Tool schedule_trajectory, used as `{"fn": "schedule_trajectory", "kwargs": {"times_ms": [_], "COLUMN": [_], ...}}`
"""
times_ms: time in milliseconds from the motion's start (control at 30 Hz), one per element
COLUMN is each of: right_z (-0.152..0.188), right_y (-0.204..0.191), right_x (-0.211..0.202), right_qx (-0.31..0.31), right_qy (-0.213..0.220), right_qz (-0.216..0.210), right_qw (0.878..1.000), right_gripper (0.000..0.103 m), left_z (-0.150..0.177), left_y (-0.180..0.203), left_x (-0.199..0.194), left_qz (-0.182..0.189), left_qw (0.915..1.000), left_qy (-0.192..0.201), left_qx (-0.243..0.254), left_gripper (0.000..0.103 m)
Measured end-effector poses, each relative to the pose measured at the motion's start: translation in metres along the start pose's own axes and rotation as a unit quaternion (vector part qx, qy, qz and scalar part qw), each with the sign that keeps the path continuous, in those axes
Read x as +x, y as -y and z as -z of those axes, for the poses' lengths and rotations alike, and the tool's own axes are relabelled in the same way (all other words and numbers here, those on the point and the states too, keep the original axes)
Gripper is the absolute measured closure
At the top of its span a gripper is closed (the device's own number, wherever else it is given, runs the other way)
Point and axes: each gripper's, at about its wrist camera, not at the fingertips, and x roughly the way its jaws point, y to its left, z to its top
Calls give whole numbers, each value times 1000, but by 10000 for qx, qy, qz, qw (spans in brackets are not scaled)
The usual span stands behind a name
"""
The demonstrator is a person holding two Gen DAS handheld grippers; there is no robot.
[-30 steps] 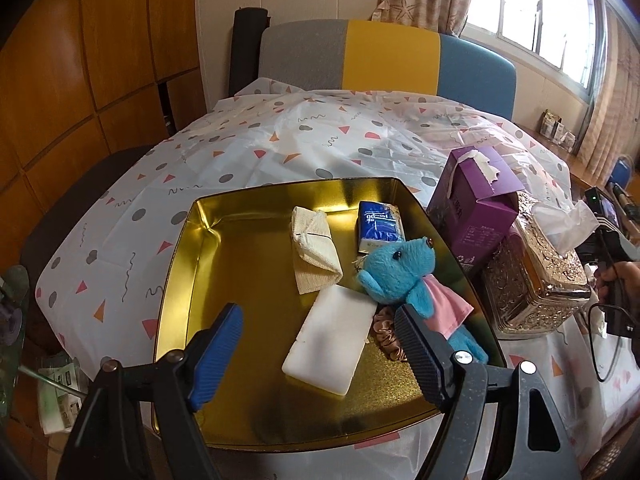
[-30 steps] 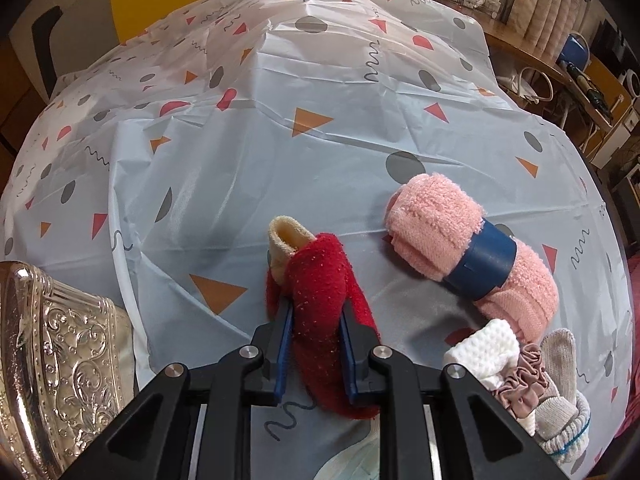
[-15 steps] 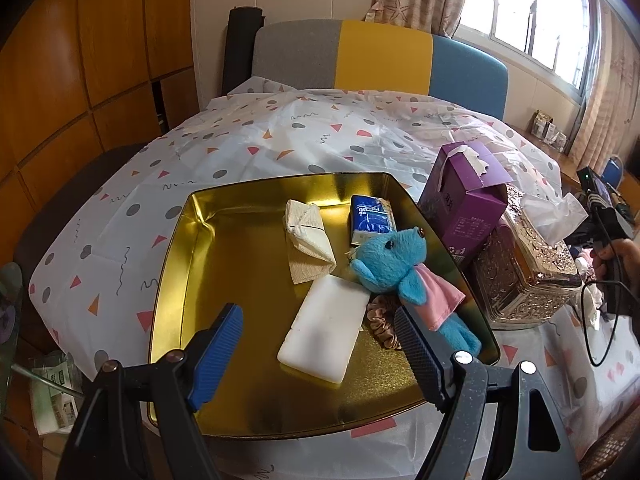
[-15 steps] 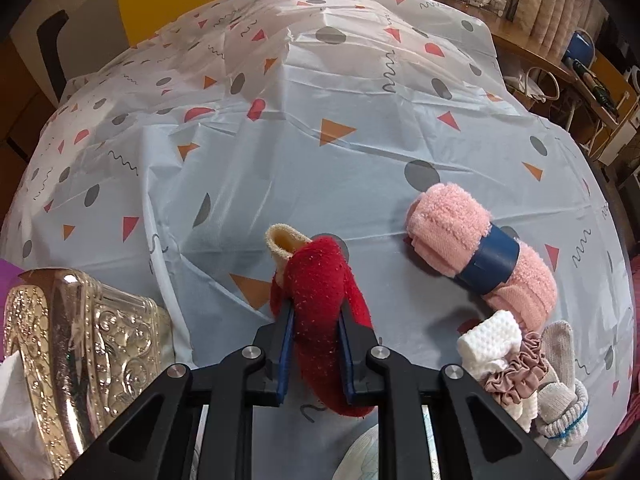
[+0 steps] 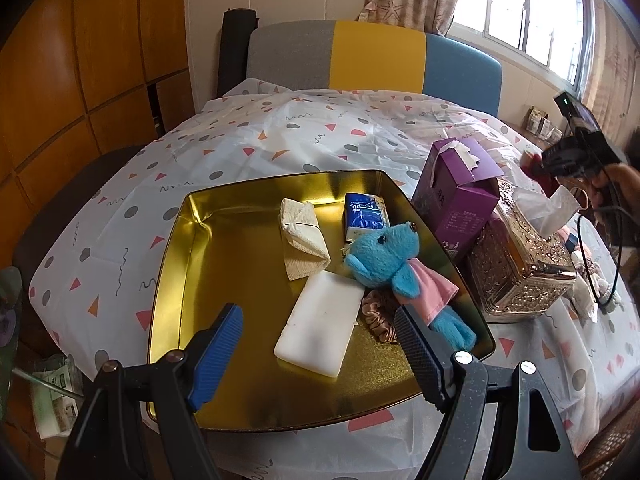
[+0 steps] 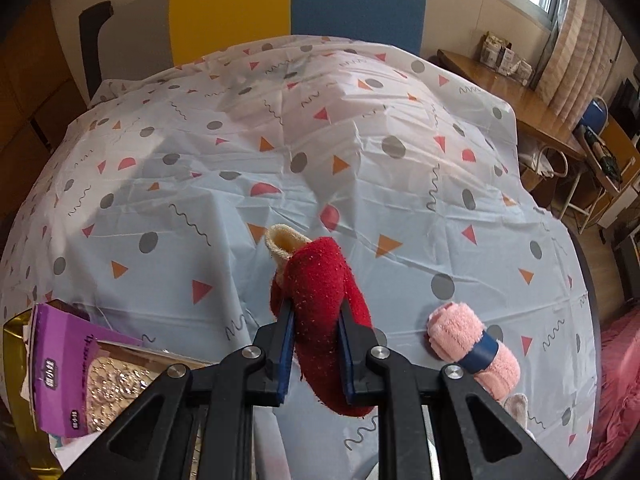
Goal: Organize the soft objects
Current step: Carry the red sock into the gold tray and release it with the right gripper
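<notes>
Patterned tablecloth [image 6: 320, 152] — right gripper [image 6: 316, 344] clamps red sock [image 6: 320, 280], left gripper [image 5: 320, 344] gapes over gold tray [image 5: 172, 264].

From my left camera, my right gripper [image 5: 538, 164] is small at the frame's right edge, its jaws hidden behind the purple tissue box [image 5: 456, 200]. The brown scrunchie [image 5: 378, 316] is partly covered by the blue plush toy [image 5: 390, 258]. From my right camera, the pink rolled towel [image 6: 472, 344] is partly blocked by my gripper's frame.
</notes>
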Motion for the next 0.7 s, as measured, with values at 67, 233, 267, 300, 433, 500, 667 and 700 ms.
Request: {"fn": "schedule_trajectory", "kwargs": {"times_ms": [67, 233, 267, 300, 433, 500, 667, 700], "right_z": [-8, -24, -25, -27, -29, -25, -3, 2], "right_y": [-14, -57, -67, -77, -118, -137, -188, -197], "right_x": [-8, -31, -35, -40, -61, -71, -92, -95], "right_qx": [-144, -535, -638, -746, -1160, -1389, -2048, -2149], "right_qy": [120, 452, 521, 594, 846, 952, 1093, 1089], "right_qz": [-30, -173, -203, -245, -469, -586, -876, -935], "right_qw": [9998, 9974, 9964, 9951, 9885, 9840, 9687, 9660], "right_gripper": [85, 85, 85, 85, 85, 85, 85, 85], "left_z": [1, 1, 2, 2, 4, 4, 6, 7], "left_y": [0, -2, -2, -2, -4, -5, -8, -9], "left_x": [0, 0, 0, 0, 1, 1, 3, 3], "left_qz": [-3, 9, 13, 20, 24, 23, 12, 7], "left_qw": [10000, 10000, 10000, 10000, 10000, 10000, 9999, 9999], "left_qy": [-2, -16, -23, -26, -40, -41, -52, -53], "left_qx": [5, -1, -5, -11, -39, -51, -93, -106], "left_gripper": [24, 24, 24, 24, 24, 24, 24, 24]}}
